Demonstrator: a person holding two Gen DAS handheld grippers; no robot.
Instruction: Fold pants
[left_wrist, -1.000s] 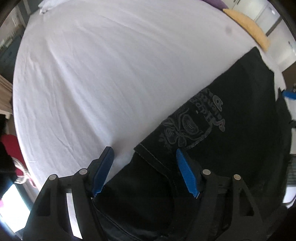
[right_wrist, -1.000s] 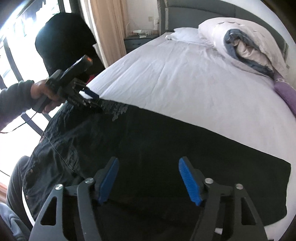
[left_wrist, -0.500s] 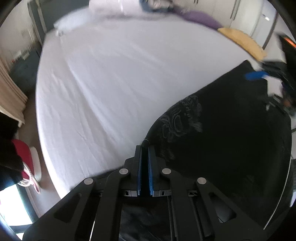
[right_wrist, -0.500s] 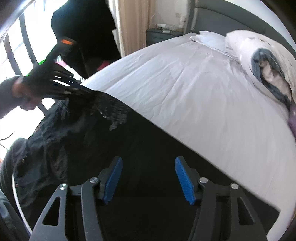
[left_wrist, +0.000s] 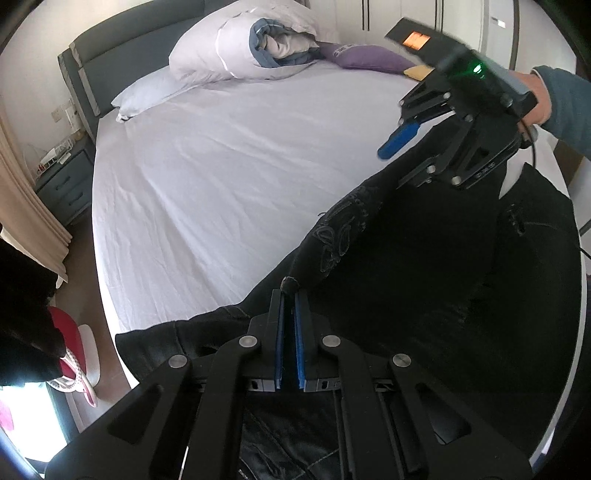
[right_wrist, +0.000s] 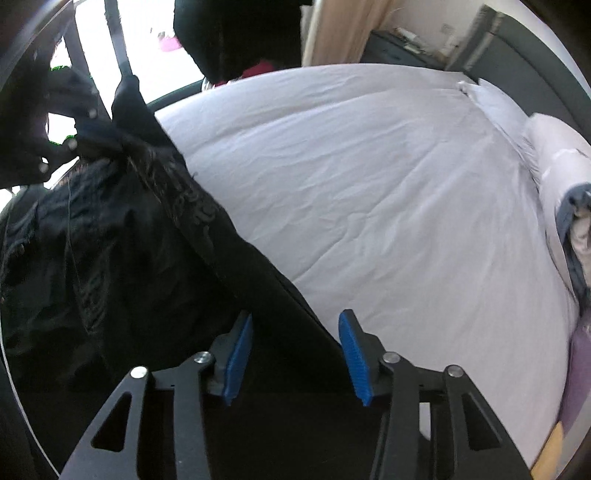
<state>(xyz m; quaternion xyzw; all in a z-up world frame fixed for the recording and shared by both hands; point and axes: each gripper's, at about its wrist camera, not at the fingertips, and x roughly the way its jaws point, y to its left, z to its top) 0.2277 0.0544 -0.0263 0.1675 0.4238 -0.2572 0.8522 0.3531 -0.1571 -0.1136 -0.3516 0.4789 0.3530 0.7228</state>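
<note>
Black pants with pale embroidery lie at the near edge of a white bed. My left gripper is shut on a corner of the pants and lifts it off the sheet. In the right wrist view the pants rise toward the left gripper at the upper left. My right gripper is open, its blue fingers astride the raised edge of the pants. It also shows in the left wrist view, open, at the upper right.
A rolled duvet, a white pillow and a purple cushion lie at the grey headboard. A nightstand and curtain stand left of the bed. A window is behind the left gripper.
My left gripper closed on the pants corner and lifted it up from the bed. My right gripper stayed open and moved along the pants edge as the fabric rose.
</note>
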